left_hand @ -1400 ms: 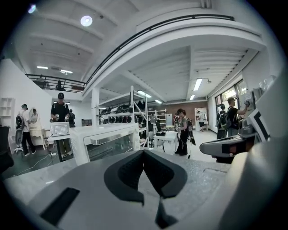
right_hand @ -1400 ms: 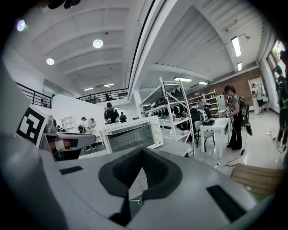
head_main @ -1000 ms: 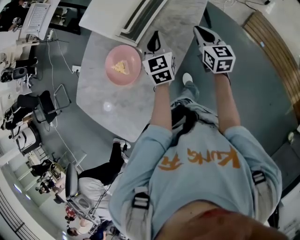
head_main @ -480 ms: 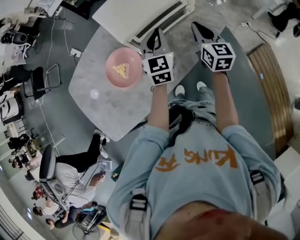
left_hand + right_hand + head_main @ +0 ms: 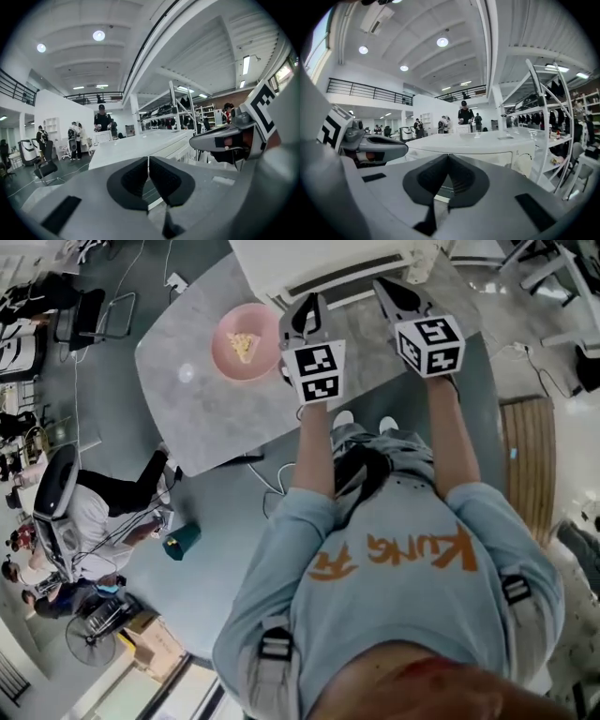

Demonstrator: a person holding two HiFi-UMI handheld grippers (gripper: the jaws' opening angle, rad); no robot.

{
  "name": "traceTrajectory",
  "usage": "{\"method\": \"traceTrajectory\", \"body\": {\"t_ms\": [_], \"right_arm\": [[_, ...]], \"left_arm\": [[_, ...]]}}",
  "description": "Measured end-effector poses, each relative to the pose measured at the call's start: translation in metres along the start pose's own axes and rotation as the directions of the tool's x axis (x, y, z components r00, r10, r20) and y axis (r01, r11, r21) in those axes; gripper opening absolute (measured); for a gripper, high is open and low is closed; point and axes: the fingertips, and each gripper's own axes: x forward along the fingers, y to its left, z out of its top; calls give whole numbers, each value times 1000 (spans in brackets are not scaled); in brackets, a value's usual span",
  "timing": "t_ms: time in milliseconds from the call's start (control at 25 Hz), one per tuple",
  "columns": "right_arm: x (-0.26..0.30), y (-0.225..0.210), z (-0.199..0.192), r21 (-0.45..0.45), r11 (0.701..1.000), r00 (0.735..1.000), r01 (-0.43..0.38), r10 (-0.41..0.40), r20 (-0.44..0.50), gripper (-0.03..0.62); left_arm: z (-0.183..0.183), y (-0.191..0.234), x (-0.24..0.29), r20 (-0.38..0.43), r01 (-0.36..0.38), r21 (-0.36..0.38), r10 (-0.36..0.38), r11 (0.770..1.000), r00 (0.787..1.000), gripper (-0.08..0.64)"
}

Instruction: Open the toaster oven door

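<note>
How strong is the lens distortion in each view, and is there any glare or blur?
Head view: strong fisheye, the floor bends toward the edges; the table is evenly lit and sharp. Left gripper view: black round border, ceiling beams curve, one lamp is burnt out white. Right gripper view: same border and bowing; the oven looks slightly soft.

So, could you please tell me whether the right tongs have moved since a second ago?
Yes. The right tongs have drawn in toward the toaster oven; their tips now sit at its front edge.
</note>
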Motion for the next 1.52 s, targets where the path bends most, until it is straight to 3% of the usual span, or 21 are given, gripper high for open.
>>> {"method": "traceTrajectory", "body": {"t_ms": [120, 280, 400, 480, 560, 600, 680, 720, 760, 800, 920, 1080, 1240, 1400, 1520], "right_arm": [[7, 11, 3, -91, 992, 996, -91, 89, -32, 0], [15, 22, -1, -183, 964, 980, -190, 175, -98, 64], [21, 29, -7, -308, 915, 962, -260, 217, -168, 106], [26, 33, -10, -401, 864, 948, -304, 232, -220, 133], [29, 38, -18, -523, 773, 926, -359, 225, -303, 165], [29, 41, -25, -597, 698, 910, -396, 212, -355, 179], [31, 48, -37, -722, 514, 881, -463, 178, -438, 196], [32, 49, -41, -757, 441, 872, -483, 163, -462, 199], [34, 49, -45, -775, 393, 866, -495, 152, -476, 199], [35, 47, -47, -784, 367, 863, -501, 147, -483, 199], [36, 44, -50, -806, 315, 865, -501, 142, -481, 170], [33, 43, -55, -820, 262, 860, -509, 122, -495, 172], [33, 44, -53, -826, 240, 860, -510, 111, -498, 155], [35, 36, -47, -836, 249, 871, -489, 83, -484, 161], [42, 27, -46, -836, 246, 868, -491, 64, -492, 164]], "left_arm": [[0, 4, -1, -15, -41, 5, 42, 999, 999, 2], [-4, 0, 1, -49, -36, 70, 39, 997, 998, 10], [-12, -3, 4, -116, 3, 153, 15, 988, 993, 117], [-17, -2, 8, -170, 29, 224, 10, 974, 985, 148], [-19, -4, 12, -210, 65, 270, -7, 961, 978, 171], [-19, -6, 14, -221, 88, 277, -25, 957, 975, 179], [-19, -9, 18, -243, 128, 301, -54, 945, 969, 191], [-20, -10, 20, -264, 149, 328, -61, 933, 963, 193], [-24, -11, 23, -294, 174, 360, -66, 916, 954, 194], [-30, -12, 24, -327, 203, 390, -71, 898, 942, 198], [-43, -18, 28, -398, 272, 454, -80, 849, 914, 204], [-49, -25, 31, -429, 316, 517, -79, 796, 900, 204], [-50, -22, 32, -437, 330, 550, -72, 767, 897, 202], [-48, -15, 33, -447, 333, 606, -37, 723, 894, 201], [-50, -10, 37, -475, 354, 612, -29, 707, 880, 201]]}}
